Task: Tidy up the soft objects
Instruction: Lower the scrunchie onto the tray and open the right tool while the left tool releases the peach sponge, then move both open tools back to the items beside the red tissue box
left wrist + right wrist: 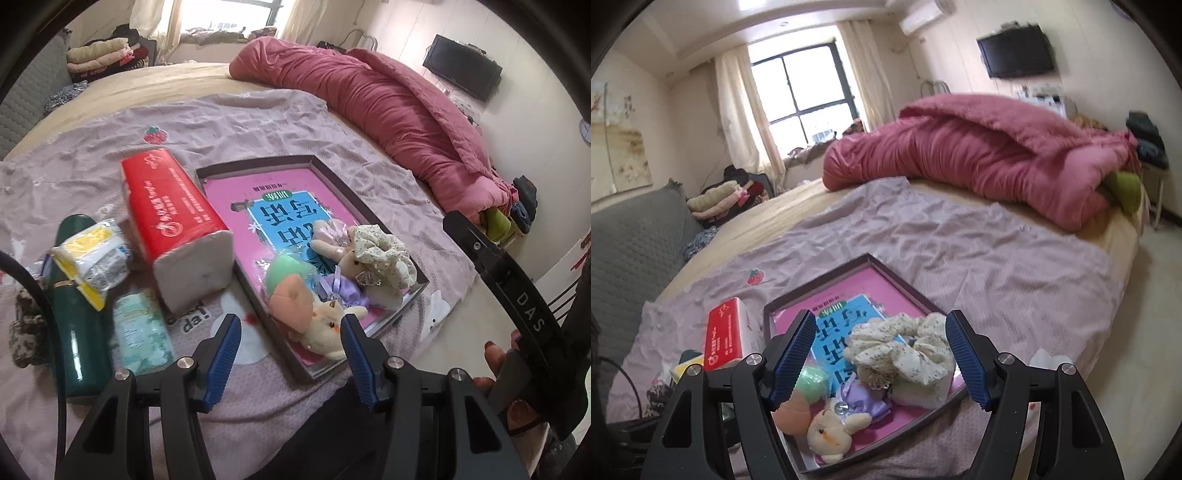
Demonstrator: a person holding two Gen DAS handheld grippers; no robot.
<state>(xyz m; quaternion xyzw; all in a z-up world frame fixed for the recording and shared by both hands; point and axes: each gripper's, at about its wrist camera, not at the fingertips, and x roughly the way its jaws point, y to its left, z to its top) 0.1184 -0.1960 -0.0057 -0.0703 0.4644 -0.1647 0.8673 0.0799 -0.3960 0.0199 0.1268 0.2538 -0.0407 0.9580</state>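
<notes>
A dark shallow tray [334, 176] [816, 284] with a pink book inside lies on a mauve cloth on the bed. In its near end sit soft things: a floral scrunchie [388, 254] [905, 350], a cream plush bunny [325, 328] [831, 432], a purple bow doll [345, 291] [862, 400], and a green and orange plush [291, 284] [809, 380]. My left gripper [291, 358] is open and empty just before the tray's near edge. My right gripper [881, 362] is open and empty above the scrunchie.
Left of the tray lie a red tissue pack [177, 221] [724, 338], a yellow-white packet [92, 258], a mint tissue packet [142, 332] and a dark green bottle [75, 332]. A rolled pink quilt [388, 110] [979, 162] lies across the far bed.
</notes>
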